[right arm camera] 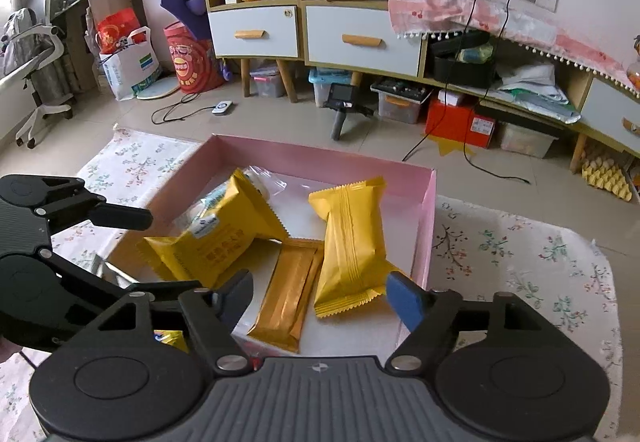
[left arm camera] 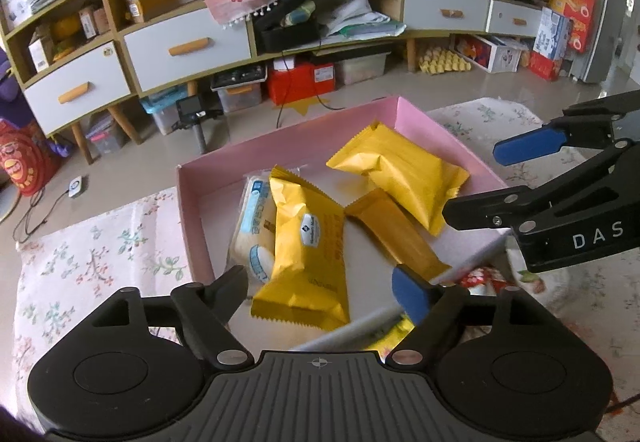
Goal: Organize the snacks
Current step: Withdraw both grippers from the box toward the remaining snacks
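Note:
A pink box (left arm camera: 280, 146) (right arm camera: 320, 158) on a floral cloth holds two yellow snack packs (left arm camera: 308, 250) (left arm camera: 400, 174), a slim gold bar (left arm camera: 396, 238) (right arm camera: 288, 302) and a clear white-and-blue packet (left arm camera: 256, 230). In the right wrist view the yellow packs lie at left (right arm camera: 220, 238) and right (right arm camera: 352, 250). My left gripper (left arm camera: 320, 286) is open and empty above the box's near edge. My right gripper (right arm camera: 320, 298) is open and empty over the box's near side; it shows in the left wrist view (left arm camera: 476, 186).
The floral cloth (left arm camera: 92, 266) (right arm camera: 520, 266) covers the table around the box. More snack wrappers, red (left arm camera: 484, 278) and yellow (left arm camera: 392, 338), lie outside the box's near wall. A cabinet (right arm camera: 360, 38) with drawers and floor clutter stand behind.

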Tool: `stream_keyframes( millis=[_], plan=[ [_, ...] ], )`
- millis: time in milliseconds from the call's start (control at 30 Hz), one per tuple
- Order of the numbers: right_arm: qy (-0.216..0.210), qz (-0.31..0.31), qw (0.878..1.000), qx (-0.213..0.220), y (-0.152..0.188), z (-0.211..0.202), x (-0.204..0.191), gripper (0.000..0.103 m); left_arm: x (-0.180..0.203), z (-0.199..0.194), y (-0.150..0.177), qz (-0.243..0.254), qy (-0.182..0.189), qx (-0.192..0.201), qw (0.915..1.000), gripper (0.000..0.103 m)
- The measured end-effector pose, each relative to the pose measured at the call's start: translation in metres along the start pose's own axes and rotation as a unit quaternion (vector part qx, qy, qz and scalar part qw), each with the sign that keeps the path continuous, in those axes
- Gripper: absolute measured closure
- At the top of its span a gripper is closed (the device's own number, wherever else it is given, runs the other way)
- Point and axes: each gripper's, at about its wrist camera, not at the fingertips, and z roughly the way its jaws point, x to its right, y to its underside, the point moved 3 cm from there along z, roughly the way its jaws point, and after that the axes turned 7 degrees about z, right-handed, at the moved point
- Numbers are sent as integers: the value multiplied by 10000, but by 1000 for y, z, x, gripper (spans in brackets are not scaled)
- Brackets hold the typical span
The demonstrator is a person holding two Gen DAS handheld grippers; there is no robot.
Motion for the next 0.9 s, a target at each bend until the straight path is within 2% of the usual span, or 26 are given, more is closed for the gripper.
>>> stream_keyframes(
  millis=[67, 233, 367, 700, 900],
  plan=[
    [13, -15, 10000, 38, 0, -9, -3, 40, 2, -11, 1, 18, -33, 55, 10000, 15],
    [35, -63, 9999, 88, 3, -29, -14, 34, 7, -37, 6, 85, -80, 96, 9999, 14],
    [109, -151, 9998, 97, 8, -43, -22, 32, 11, -58, 13, 171, -156, 136, 9996, 8],
    [193, -254, 9995, 79, 30, -80, -39, 27, 16, -93, 41, 236, -263, 91, 9993, 8],
    [104, -376, 9991, 137, 47, -98, -54, 24, 18, -104, 63, 127, -300, 102, 9994, 6]
  ],
)
